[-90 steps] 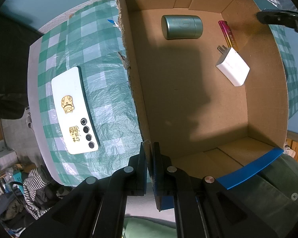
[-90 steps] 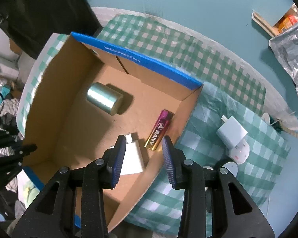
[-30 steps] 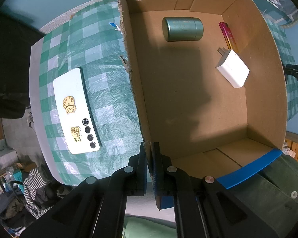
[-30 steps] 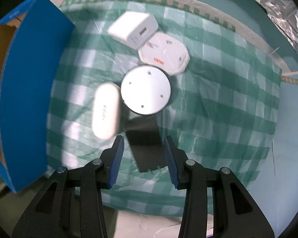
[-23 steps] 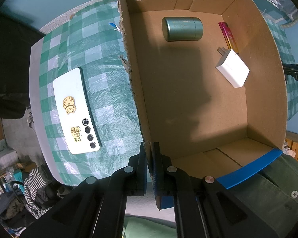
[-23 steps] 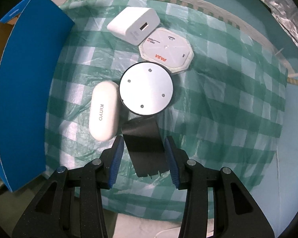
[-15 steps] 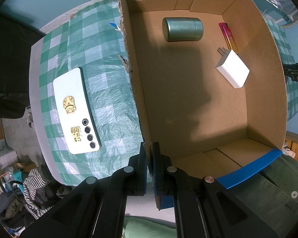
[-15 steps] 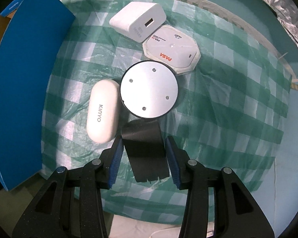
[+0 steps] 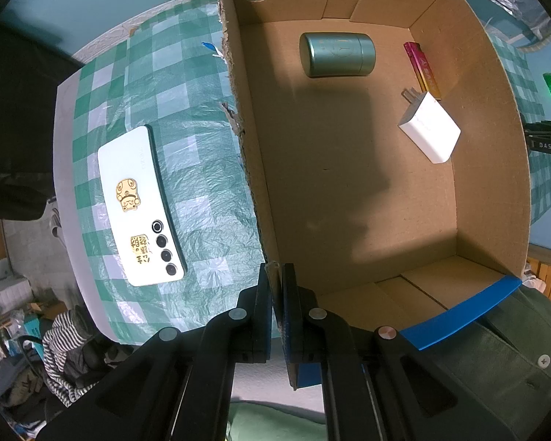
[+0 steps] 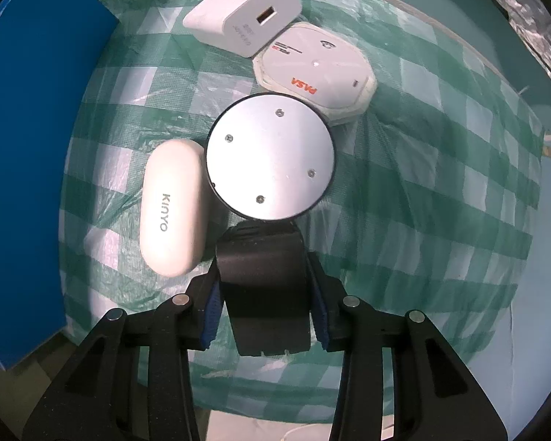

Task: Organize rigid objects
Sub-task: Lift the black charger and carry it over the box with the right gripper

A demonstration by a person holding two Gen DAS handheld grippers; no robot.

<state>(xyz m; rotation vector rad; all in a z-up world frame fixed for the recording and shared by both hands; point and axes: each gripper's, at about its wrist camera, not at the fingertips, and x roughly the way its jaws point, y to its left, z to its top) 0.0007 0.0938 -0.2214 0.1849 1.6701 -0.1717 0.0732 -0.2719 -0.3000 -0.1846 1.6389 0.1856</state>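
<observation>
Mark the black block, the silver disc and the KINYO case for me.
black block [image 10: 266, 286]: right wrist view, middle of its top face.
silver disc [image 10: 270, 157]: right wrist view, centre of its face.
KINYO case [image 10: 170, 207]: right wrist view, lid by the lettering.

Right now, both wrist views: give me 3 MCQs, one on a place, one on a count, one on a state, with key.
1. Where does the green canister lie?
A. inside the cardboard box
B. on the checked cloth
C. on the phone

2. How many things lie inside the box?
A. one
B. three
C. five

3. What is the right gripper doing?
A. hanging over bare cloth
B. clamping the box wall
C. straddling the black block

Key: 1 A, it rests on the box floor near the far wall. 2 B, the canister, the pink lighter and the white charger. 3 C, its jaws, just closing, flank the block's sides; the left gripper is the one pinching the box wall.
</observation>
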